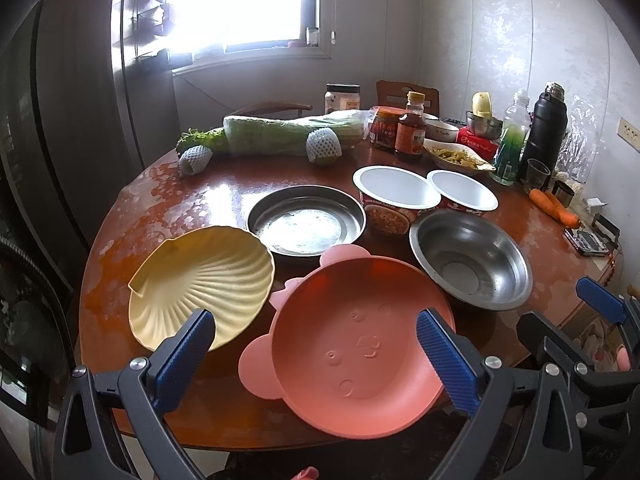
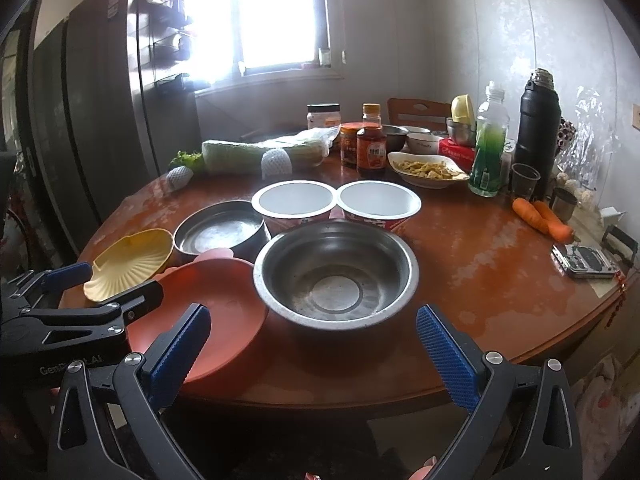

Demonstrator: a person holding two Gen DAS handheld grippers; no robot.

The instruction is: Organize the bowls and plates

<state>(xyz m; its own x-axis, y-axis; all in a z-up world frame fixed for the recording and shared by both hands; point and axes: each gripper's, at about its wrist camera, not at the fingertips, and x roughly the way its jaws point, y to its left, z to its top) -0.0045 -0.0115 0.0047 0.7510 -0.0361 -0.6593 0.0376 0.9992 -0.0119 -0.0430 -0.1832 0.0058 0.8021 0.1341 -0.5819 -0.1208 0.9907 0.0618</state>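
Left wrist view: the left gripper (image 1: 316,340) hangs with jaws spread wide and empty over the near rim of the pink bear plate (image 1: 352,344), which lies straight ahead between the fingers, partly past the table (image 1: 500,336) edge; the yellow shell plate (image 1: 200,284) sits just left of it; the right gripper (image 2: 312,340), equally wide and empty, faces the steel bowl (image 2: 336,272) dead ahead; so the left hand is nearer the plates, the right nearer the bowls.

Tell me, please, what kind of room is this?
Most likely a home kitchen or dining corner: a round wooden table crowded with a sauce bottle, wrapped cabbage, carrots, and a window behind.
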